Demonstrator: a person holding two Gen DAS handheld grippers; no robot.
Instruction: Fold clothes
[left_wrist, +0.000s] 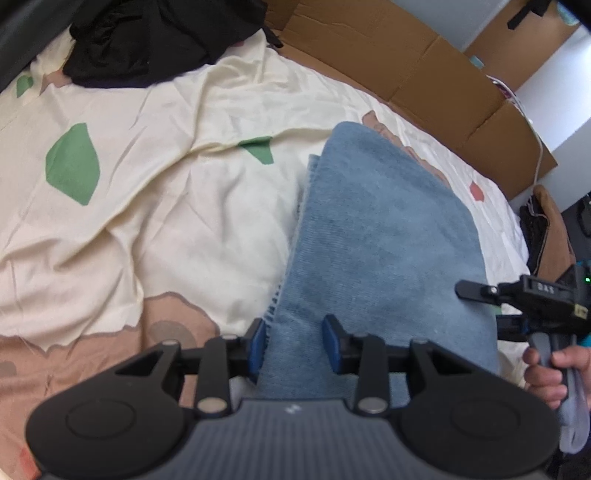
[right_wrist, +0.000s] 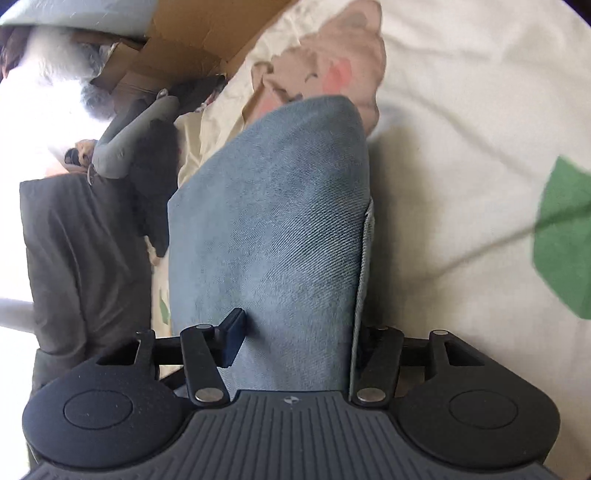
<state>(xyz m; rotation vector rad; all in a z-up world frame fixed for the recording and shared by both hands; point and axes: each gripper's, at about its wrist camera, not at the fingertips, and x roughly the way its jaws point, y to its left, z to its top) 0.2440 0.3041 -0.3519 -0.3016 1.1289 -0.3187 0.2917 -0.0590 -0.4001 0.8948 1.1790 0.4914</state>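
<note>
A cream bedsheet (left_wrist: 207, 206) printed with green patches (left_wrist: 73, 164) and pink-brown shapes covered the bed. Flattened cardboard (left_wrist: 417, 59) stood along its far edge. A black garment (left_wrist: 147, 40) lay bunched at the far corner of the sheet.

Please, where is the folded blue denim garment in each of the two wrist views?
Left wrist view: the denim garment fills the centre-right, running from the left tongs up toward the cardboard.
Right wrist view: the denim garment fills the centre, rising from the right tongs.
Shared landmark: the cream bedsheet with green patches.
</note>
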